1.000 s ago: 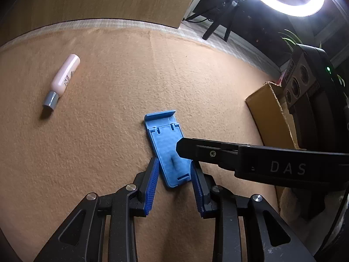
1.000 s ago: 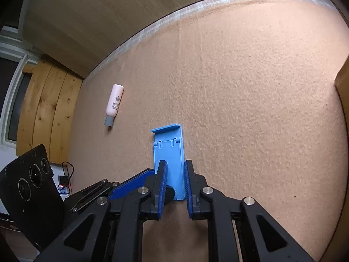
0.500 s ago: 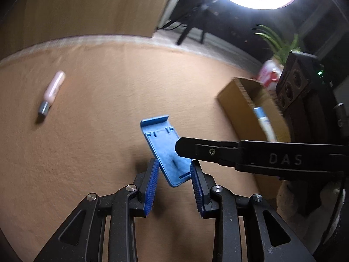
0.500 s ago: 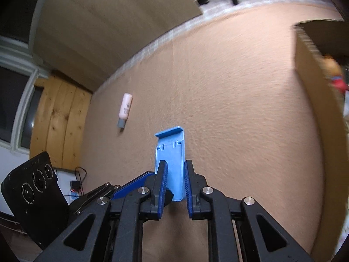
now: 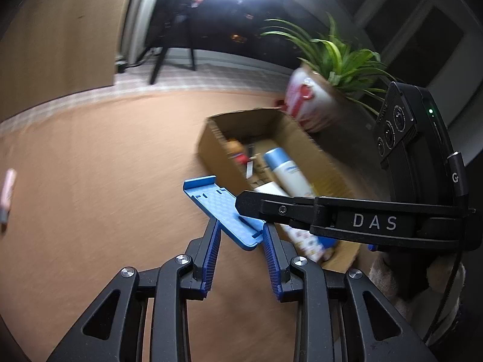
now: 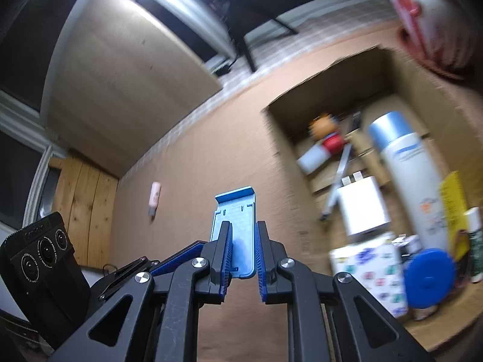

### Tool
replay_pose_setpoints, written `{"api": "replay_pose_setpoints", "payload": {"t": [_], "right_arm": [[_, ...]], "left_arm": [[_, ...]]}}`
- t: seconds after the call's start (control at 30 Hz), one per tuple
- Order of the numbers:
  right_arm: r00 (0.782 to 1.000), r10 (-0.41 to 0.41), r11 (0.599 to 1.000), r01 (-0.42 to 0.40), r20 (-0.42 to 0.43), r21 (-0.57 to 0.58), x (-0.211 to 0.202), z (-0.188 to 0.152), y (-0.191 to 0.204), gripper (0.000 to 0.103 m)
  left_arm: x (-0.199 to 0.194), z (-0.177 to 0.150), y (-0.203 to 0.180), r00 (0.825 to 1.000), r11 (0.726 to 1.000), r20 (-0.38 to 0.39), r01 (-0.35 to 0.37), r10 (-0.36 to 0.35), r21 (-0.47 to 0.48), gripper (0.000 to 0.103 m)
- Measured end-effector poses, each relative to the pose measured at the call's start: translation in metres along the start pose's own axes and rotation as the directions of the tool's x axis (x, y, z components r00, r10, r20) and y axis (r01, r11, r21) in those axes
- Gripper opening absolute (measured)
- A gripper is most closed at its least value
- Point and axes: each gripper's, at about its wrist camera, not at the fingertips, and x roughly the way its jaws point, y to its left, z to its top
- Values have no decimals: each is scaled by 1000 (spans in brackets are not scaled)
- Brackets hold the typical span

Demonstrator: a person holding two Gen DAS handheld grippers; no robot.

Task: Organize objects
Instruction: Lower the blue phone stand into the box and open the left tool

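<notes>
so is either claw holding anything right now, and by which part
Both hold the blue phone stand. The right claw clamps its near end by the two long side edges; the left claw grips that same near end from beside it.

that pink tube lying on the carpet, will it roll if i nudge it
Probably: the pink tube looks round and lies on its side on the carpet, though the carpet's texture should slow it. It looks small, so likely light. Its smooth body may slip between tongs.
</notes>
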Motion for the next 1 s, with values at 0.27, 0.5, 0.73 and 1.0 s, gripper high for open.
{"api": "replay_pose_setpoints", "payload": {"t": [0.27, 0.5, 0.73, 1.0], "right_arm": [[997, -43, 998, 40, 71, 43, -34, 12, -39, 14], [982, -138, 990, 134, 132, 37, -50, 19, -48, 44], [980, -140, 990, 136, 144, 35, -56, 17, -49, 45], [980, -146, 988, 151, 136, -27, -51, 4, -27, 45]], "left_arm": [[24, 17, -43, 998, 997, -15, 55, -54, 62, 30], [47, 31, -55, 1000, 997, -24, 11, -9, 74, 74], [43, 30, -38, 1000, 998, -25, -16, 17, 57, 74], [24, 24, 0, 995, 996, -25, -92, 93, 10, 74]]}}
